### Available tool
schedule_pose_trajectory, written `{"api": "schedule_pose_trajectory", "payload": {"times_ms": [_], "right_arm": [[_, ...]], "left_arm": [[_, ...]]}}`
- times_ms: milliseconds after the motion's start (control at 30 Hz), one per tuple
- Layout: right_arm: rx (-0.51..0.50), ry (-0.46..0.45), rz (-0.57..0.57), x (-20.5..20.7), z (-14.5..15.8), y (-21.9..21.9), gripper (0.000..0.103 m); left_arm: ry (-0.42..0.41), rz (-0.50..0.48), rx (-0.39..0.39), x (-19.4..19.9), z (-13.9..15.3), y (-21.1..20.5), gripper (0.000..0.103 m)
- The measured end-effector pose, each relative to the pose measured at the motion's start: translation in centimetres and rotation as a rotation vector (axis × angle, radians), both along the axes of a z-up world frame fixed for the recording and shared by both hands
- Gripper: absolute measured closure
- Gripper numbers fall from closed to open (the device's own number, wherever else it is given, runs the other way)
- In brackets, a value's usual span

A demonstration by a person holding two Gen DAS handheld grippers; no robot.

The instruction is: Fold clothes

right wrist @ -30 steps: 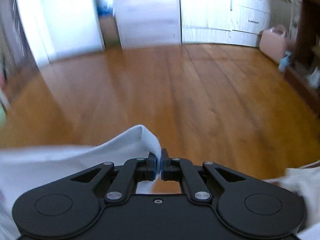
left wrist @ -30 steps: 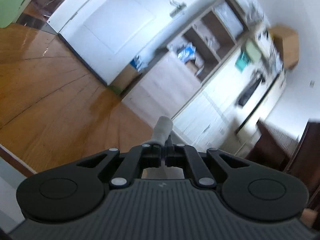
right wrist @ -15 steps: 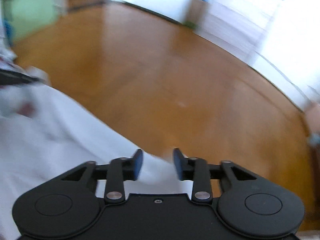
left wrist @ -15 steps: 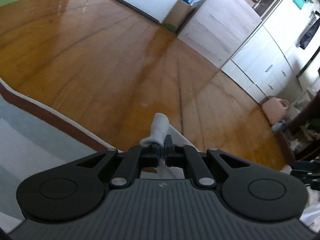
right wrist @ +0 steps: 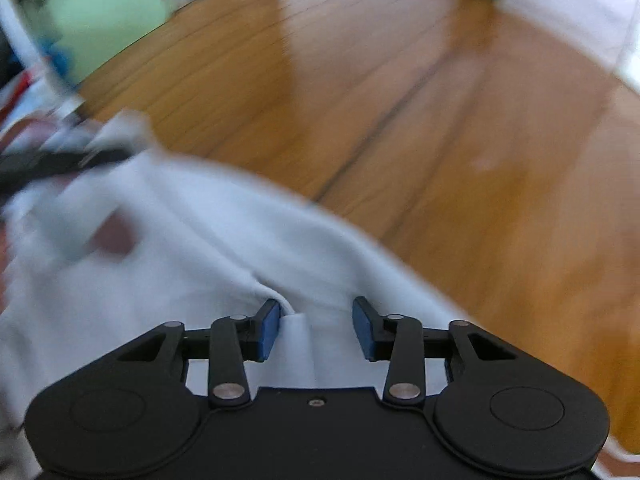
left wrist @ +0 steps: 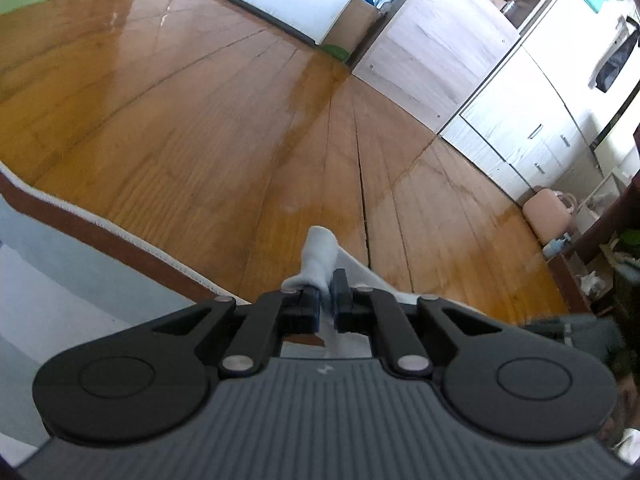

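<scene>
Garment: white cloth (right wrist: 192, 248) lies spread below the right gripper over the edge of a wooden floor (right wrist: 400, 100); one corner rises into the left wrist view.
Left gripper (left wrist: 329, 302): clenched on the white corner, which stands up between the pads.
Right gripper (right wrist: 316, 330): jaws opening; cloth lies between the blue pads, not pressed by them.
Step in hand: judged to be laying down one fold edge.
Method: keep the left pinch firm until the right side settles flat, then lift the right clear without dragging fabric.
Risk: right view is blurred; hem alignment cannot be confirmed.
</scene>
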State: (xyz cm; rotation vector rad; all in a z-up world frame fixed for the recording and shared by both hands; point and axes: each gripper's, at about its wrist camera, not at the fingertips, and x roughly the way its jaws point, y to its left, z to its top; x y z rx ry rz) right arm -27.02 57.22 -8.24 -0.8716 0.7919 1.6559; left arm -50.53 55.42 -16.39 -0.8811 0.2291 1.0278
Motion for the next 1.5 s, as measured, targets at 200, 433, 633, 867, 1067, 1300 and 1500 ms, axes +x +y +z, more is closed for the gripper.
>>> {"api": "schedule_pose_trajectory", "payload": {"times_ms": [200,433,633,867,1067,1300,1500], "right_arm": [[0.078,-0.024,-0.13,3.4,2.1,1.7,0.048],[0.033,0.018,0.044,2.5,1.9,-0.3,0.049],[0.02,-0.161,0.209,-1.2,1.2,-3.1,0.051],[0.155,-0.323,0.159,-0.6,2.8,-3.1,0.101],[0.157,-0.426,-0.038,2.6,3.0,-0.2,0.101],[0.147,-0.133,-0.051,3.2,4.8,-1.7,0.078],[0.047,0.129,0.075,2.9,4.6,-1.2,0.066]], "left_arm": [[0.045,0.011,-0.033,0.5,-0.4,0.5,0.095],[0.1,0.103,-0.01,-0.2,0.6,-0.3,0.094],[-0.057,0.073,0.032,-1.8,2.6,-2.3,0.094],[-0.162,0.071,0.045,-2.5,2.5,-2.8,0.094],[-0.042,-0.087,0.107,4.2,2.6,-3.6,0.07],[0.162,-0.309,0.053,12.8,-0.2,-4.6,0.056],[0.198,-0.341,-0.102,13.5,-2.2,-3.6,0.1]]}}
